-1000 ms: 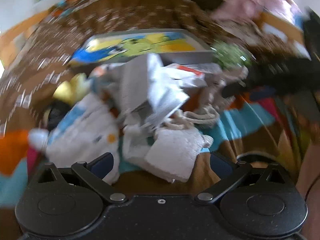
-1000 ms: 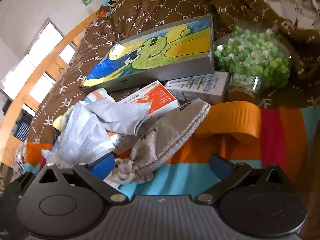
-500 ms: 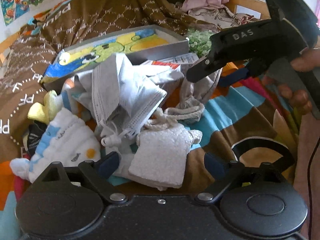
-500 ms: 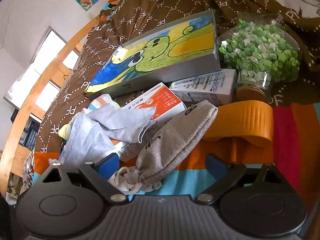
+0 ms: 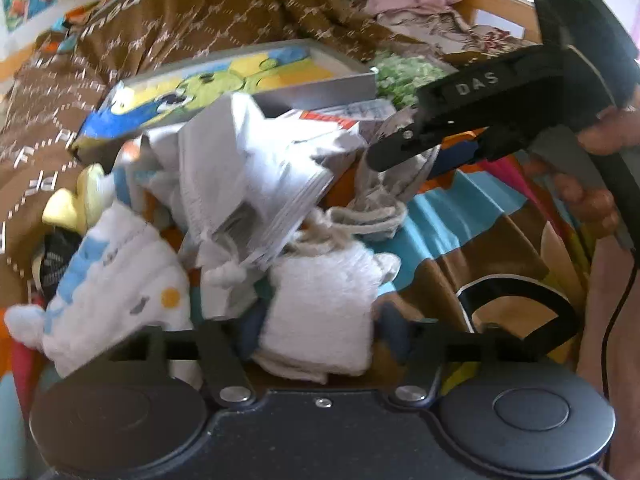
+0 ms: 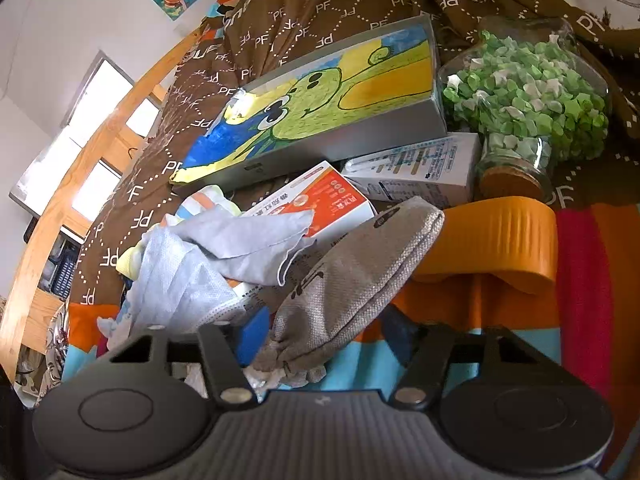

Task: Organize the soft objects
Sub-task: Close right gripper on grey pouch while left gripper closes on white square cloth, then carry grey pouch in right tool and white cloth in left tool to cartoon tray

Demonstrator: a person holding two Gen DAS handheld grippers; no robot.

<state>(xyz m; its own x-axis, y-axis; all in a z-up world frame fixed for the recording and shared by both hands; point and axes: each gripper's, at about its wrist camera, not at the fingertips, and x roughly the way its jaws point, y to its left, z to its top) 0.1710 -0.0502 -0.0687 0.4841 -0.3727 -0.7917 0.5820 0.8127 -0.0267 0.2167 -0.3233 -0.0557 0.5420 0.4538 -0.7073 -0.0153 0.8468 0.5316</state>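
Jaws closing around fuzzy white cloth (image 5: pixel 320 312)

Daylight, bright, soft; few hard shadows. Window (image 6: pixel 86 148) at left of right wrist view blown out to white; pale wall (image 6: pixel 52 40) beside it washed out. Left wrist view motion-blurred throughout: brown quilt (image 5: pixel 224 20) lettering smeared, white cloth pile (image 5: pixel 248 184) soft-edged. Right wrist view sharp, print on boxes (image 6: pixel 416 168) readable. Strong fisheye bending at edges, dark corners in both
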